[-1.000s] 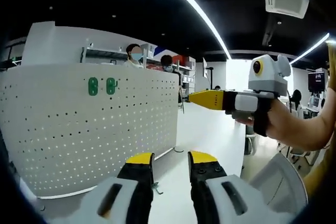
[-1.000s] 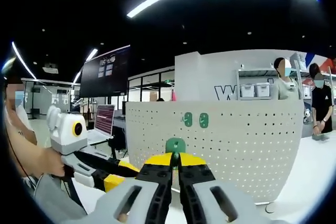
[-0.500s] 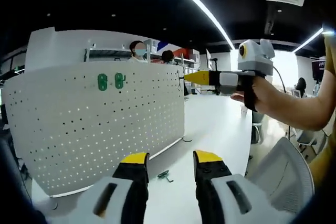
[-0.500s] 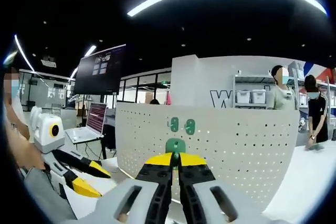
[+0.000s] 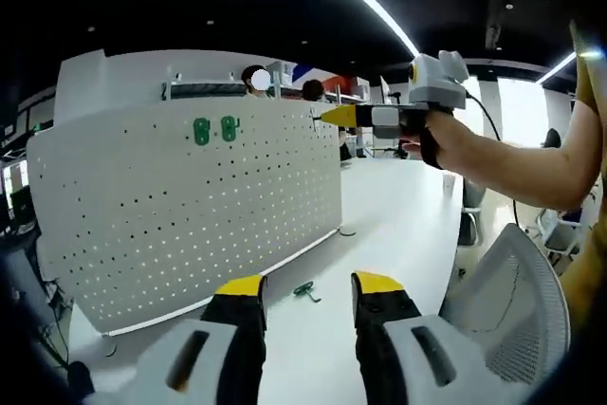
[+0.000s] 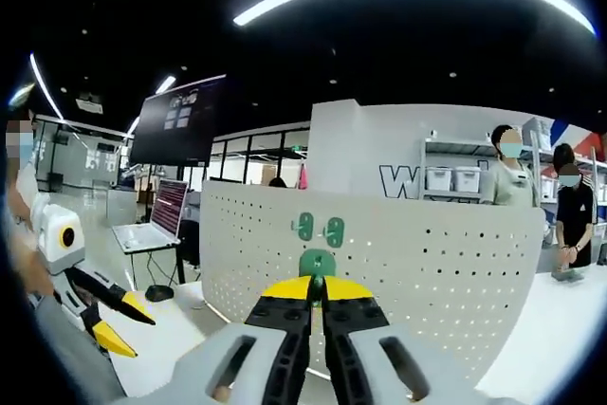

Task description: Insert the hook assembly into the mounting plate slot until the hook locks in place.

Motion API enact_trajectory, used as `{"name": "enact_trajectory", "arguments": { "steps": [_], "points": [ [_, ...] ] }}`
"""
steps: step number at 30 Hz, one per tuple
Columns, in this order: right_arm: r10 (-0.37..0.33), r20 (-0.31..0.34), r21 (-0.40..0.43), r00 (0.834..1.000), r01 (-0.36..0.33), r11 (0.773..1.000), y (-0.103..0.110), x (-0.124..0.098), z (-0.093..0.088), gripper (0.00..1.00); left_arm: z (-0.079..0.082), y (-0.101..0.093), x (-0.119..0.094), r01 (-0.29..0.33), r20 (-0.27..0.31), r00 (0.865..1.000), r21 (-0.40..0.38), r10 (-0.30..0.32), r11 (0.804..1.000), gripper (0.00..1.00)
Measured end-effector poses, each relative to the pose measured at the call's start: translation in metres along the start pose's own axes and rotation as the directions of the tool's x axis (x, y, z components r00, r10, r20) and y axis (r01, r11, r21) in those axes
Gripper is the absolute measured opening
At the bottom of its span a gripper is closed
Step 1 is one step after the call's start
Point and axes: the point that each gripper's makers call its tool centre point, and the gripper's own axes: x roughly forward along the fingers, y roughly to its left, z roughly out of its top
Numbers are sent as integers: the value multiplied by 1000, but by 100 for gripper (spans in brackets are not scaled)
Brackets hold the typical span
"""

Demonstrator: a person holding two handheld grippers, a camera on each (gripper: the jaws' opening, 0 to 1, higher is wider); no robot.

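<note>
In the left gripper view, our left gripper hangs with jaws apart and empty over the white tabletop. The white perforated pegboard panel stands upright ahead and left, two green plastic hooks already seated near its top edge. A small green hook piece lies on the table just beyond our jaws. Our right gripper reaches the panel's upper right corner.

In the right gripper view, the right gripper is clamped on a green plastic hook assembly, upright, its back toward the panel face, straight below the seated pair. We judge the right hand nearer; insertion lies straight ahead.
</note>
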Motion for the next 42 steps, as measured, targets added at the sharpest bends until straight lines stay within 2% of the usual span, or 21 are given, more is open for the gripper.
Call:
{"name": "enact_trajectory", "arguments": {
  "steps": [5, 9, 14, 31, 36, 42],
  "points": [
    [0, 2, -8, 1000, 0, 1000, -5, 5, 1, 0, -9, 1, -5, -20, -3, 1000, -34, 20, 999, 36],
    [-7, 12, -10, 1000, 7, 1000, -10, 10, 2, 0, -14, 6, -11, -62, -3, 998, -39, 62, 997, 36],
    [-7, 18, -3, 1000, 7, 1000, -9, 19, 1, 0, -21, 7, -13, -72, -21, 997, -57, 71, 996, 36],
    [-53, 51, 32, 997, 52, 998, -15, 47, -4, 0, -44, 11, -21, -85, -71, 994, -78, 79, 993, 37],
    [-74, 61, 45, 995, 71, 996, -21, 53, -6, 0, -52, 12, -22, -74, -94, 993, -97, 65, 993, 36],
    [-110, 72, 60, 991, 106, 993, -30, 59, -7, 0, -54, 11, -25, -65, -94, 994, -108, 55, 992, 37]
  ]
}}
